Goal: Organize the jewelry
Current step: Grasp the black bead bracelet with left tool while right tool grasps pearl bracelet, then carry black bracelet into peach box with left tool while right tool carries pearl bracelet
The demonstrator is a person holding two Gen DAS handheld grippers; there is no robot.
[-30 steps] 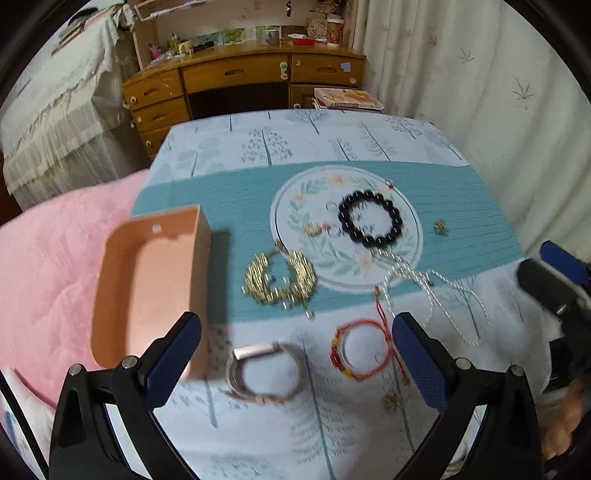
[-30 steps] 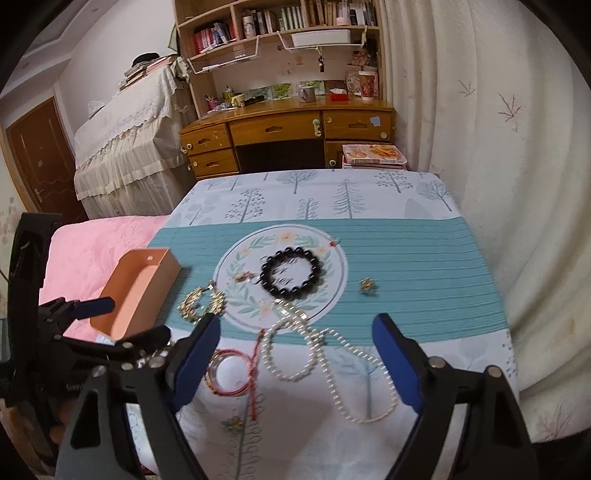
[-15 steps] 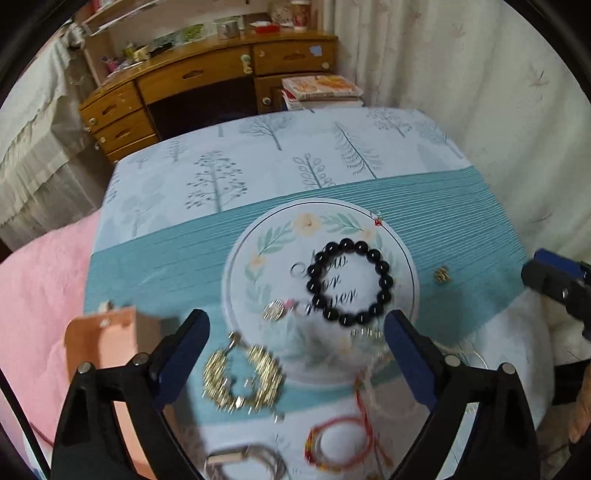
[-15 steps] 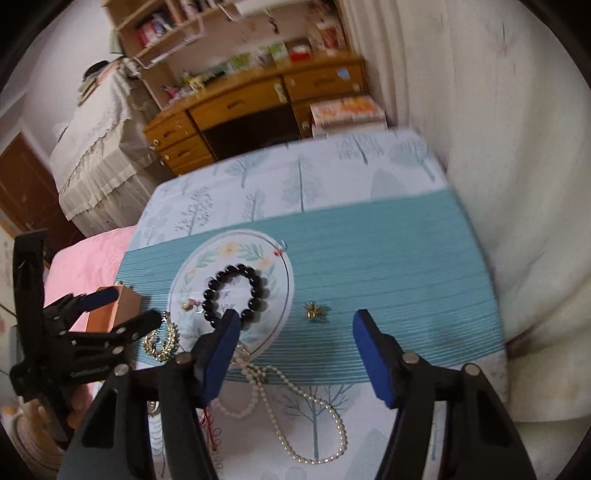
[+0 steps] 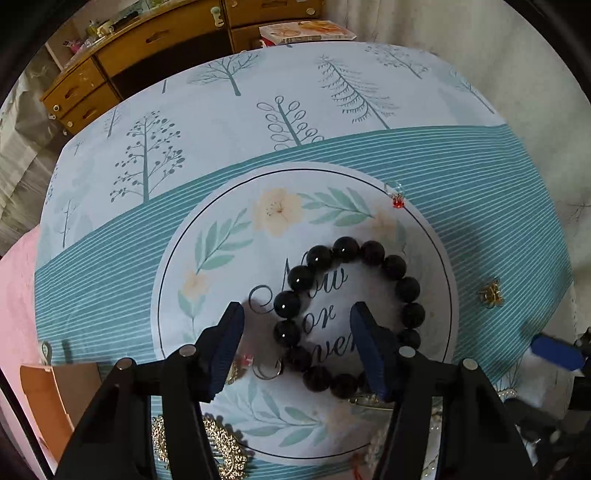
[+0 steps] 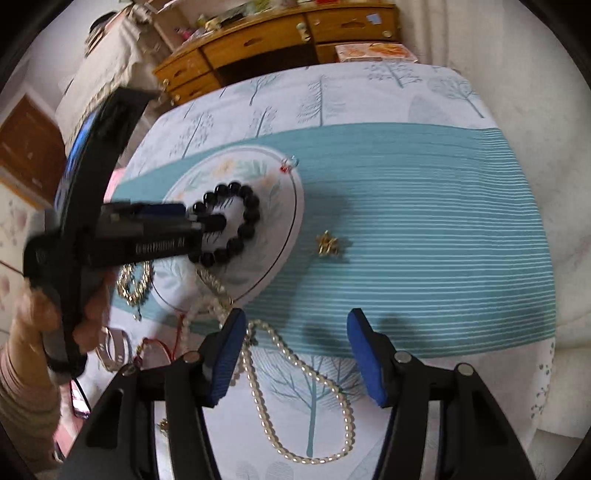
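Observation:
A black bead bracelet (image 5: 402, 288) lies on the round floral print of the tablecloth. My left gripper (image 5: 297, 314) is open, low over it, its fingers straddling the bracelet's left side; it shows from the side in the right wrist view (image 6: 207, 225) over the bracelet (image 6: 251, 218). My right gripper (image 6: 295, 321) is open and empty above the teal band, with a pearl necklace (image 6: 295, 365) under its left finger. A small gold brooch (image 6: 328, 244) lies ahead of it, also in the left wrist view (image 5: 491, 293).
A gold leaf bracelet (image 5: 221, 450) and a small silver ring (image 5: 267, 369) lie near my left fingers. A tiny red-stone earring (image 5: 397, 197) sits at the print's far edge. The orange box (image 5: 44, 398) is at lower left. A wooden desk (image 6: 288, 33) stands beyond the table.
My left gripper has moved forward and down over the black bead bracelet. My right gripper has moved forward over the pearl necklace toward the brooch. Both have narrowed somewhat but stay open.

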